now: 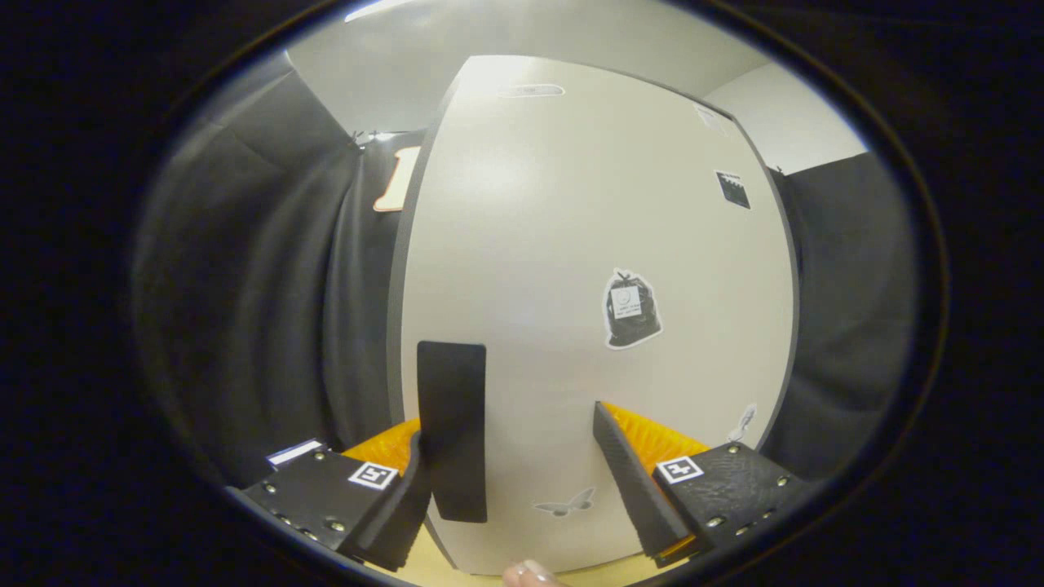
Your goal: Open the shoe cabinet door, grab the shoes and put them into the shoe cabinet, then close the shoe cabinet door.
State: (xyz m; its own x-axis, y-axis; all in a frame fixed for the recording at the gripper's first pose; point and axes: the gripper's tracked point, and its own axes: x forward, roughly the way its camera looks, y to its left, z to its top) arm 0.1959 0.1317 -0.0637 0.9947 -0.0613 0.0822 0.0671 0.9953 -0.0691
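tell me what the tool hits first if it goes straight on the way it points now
Most likely the closed shoe cabinet door, just ahead of the open tool. The black handle sits by one finger and might catch first; depth is unclear.

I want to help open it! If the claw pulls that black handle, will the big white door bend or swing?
The door looks like a flat, stiff panel, so it would probably swing rather than bend. The black handle looks rigid, easy to hook. The claw is open, one finger by the handle.
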